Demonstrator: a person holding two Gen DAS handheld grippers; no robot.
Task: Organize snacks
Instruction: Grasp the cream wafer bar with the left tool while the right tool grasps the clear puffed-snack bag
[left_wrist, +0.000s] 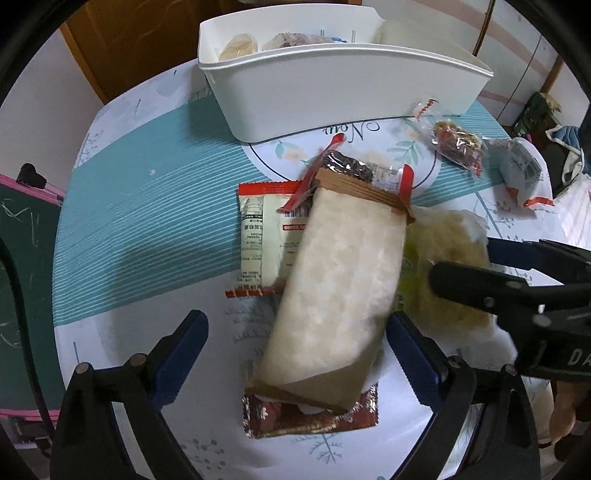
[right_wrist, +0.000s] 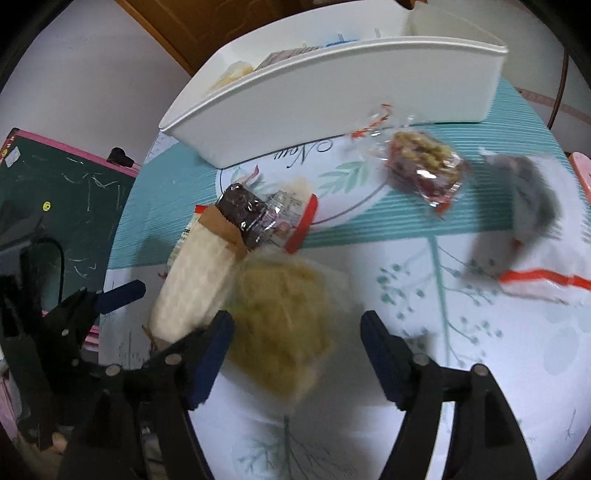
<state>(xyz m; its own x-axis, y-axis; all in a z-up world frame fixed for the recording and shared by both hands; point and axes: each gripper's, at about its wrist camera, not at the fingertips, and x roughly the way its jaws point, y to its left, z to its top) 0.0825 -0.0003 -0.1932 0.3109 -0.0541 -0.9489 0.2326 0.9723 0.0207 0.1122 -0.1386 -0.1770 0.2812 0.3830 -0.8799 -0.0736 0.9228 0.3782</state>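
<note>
My left gripper stands wide open over the table, its blue pads either side of the long pale snack bar, gripping nothing. My right gripper is also spread wide and empty, straddling the blurred yellowish snack pack just beside that bar. The white bin sits at the far side with a few snacks inside, and more packets lie loose near it.
</note>
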